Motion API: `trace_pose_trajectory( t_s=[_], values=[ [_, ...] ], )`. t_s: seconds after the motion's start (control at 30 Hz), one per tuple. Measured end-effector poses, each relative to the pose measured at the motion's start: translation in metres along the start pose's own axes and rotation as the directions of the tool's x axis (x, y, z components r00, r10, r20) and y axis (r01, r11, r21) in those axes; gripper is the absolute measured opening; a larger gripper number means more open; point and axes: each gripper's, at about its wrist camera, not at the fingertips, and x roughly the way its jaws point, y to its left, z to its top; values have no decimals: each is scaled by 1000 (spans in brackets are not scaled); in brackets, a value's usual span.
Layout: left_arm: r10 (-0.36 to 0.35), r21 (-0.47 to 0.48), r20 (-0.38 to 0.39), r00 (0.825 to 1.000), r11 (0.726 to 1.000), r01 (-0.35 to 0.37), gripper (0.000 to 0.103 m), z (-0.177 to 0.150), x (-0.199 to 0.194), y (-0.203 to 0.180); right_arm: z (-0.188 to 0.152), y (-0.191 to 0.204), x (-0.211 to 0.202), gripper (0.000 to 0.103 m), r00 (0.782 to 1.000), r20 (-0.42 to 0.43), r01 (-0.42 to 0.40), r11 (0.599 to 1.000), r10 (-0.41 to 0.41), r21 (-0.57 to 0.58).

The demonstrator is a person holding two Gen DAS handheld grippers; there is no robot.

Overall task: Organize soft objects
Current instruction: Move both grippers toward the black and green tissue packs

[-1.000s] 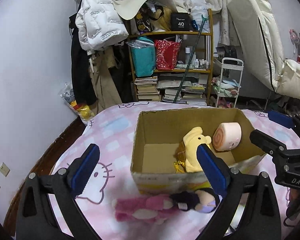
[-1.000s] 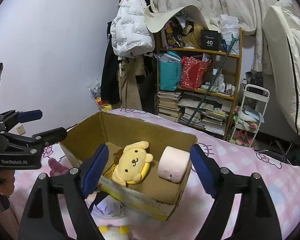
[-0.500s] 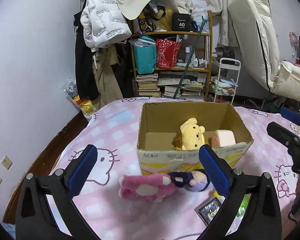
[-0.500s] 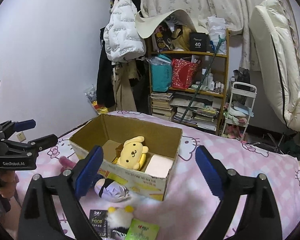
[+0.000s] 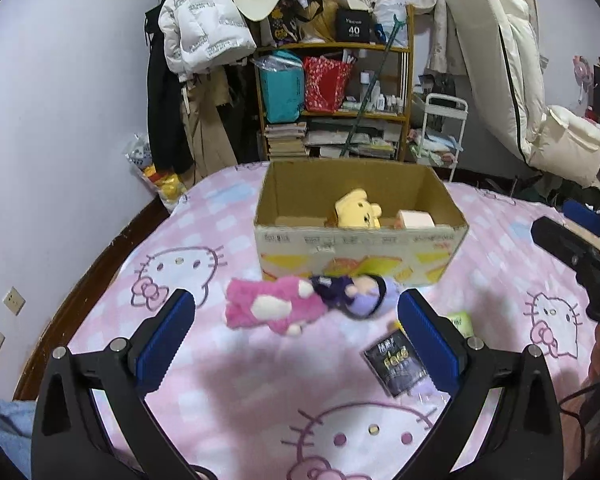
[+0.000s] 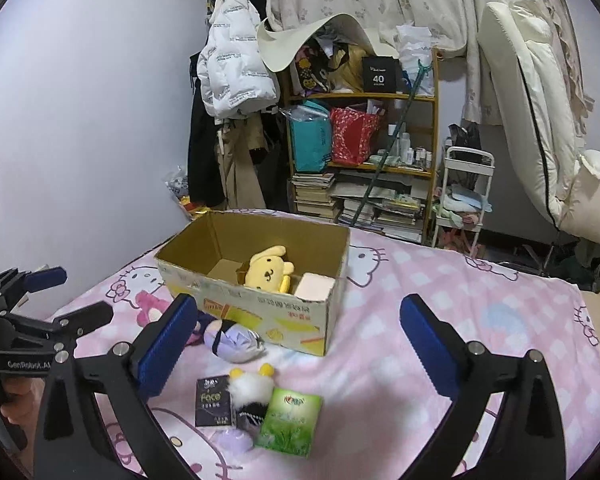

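Left wrist view: left gripper (image 5: 296,334) wide open, empty, jaws just opening. Pink plush (image 5: 268,310) lies on bed against cardboard box (image 5: 360,248) front wall. Straddle its middle.

Right wrist view: right gripper (image 6: 294,340) spread wide, empty, jaws just opening. Take purple doll (image 6: 232,340) at box's front corner.

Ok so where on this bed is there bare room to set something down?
Free: the bedspread right of the cardboard box in the right wrist view, and the box's left half. Crowded: the strip before the box, with the pink plush, purple doll, black packet and green packet.

Matt cardboard box (image 5: 360,248), fuzzy plush (image 5: 270,310)
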Motion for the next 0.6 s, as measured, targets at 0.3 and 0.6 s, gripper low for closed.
trace_pose_trajectory(
  t_s=[0.3, 0.6],
  values=[
    [-11, 31, -51, 999, 999, 12, 100, -14, 9, -9, -10, -5, 1, 103, 999, -44, 5, 1000, -4, 21],
    [-2, 52, -126, 992, 999, 8, 100, -15, 36, -16, -17, -13, 26, 103, 992, -123, 7, 997, 2, 71]
  ],
)
